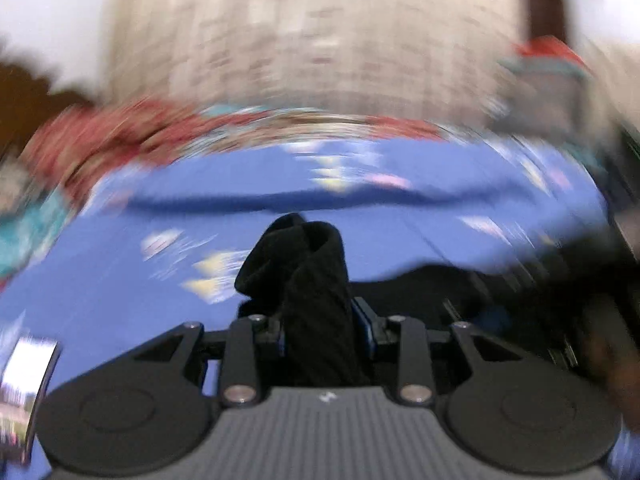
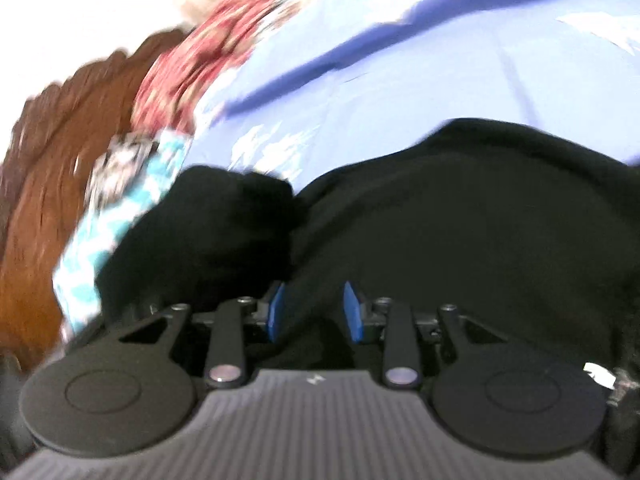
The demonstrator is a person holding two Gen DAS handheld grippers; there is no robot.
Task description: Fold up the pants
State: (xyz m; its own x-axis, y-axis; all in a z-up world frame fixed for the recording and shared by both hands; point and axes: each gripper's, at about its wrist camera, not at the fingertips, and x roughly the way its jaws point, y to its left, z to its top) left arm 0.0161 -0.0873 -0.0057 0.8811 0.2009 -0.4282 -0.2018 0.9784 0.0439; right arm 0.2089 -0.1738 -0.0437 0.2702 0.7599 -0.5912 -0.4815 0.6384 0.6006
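A blue bedsheet (image 1: 120, 264) with pale printed patches covers the surface that fills most of both views, and both pictures are heavily smeared by motion blur. Along the sheet's far edge runs a band of red patterned fabric (image 1: 120, 136), with a teal-and-white patterned cloth (image 2: 104, 236) beside it. Beyond the sheet in the left wrist view rises a pale, brick-like wall (image 1: 300, 32); in the right wrist view a brown wooden surface (image 2: 52, 184) lies past the sheet's patterned border.

The black pants (image 2: 460, 208) lie on the sheet as a broad dark mass, spread across the lower half of the right wrist view and reaching right up to the camera.

The left gripper (image 1: 324, 332) has its jaws closed on a bunched, twisted roll of the pants that stands up above the sheet between the blue pads. More of the black fabric trails off to the right of it, blurred.

The right gripper (image 2: 314, 312) has black pants cloth packed between its blue pads (image 2: 276, 308), the jaws clamped on that fold low against the sheet.
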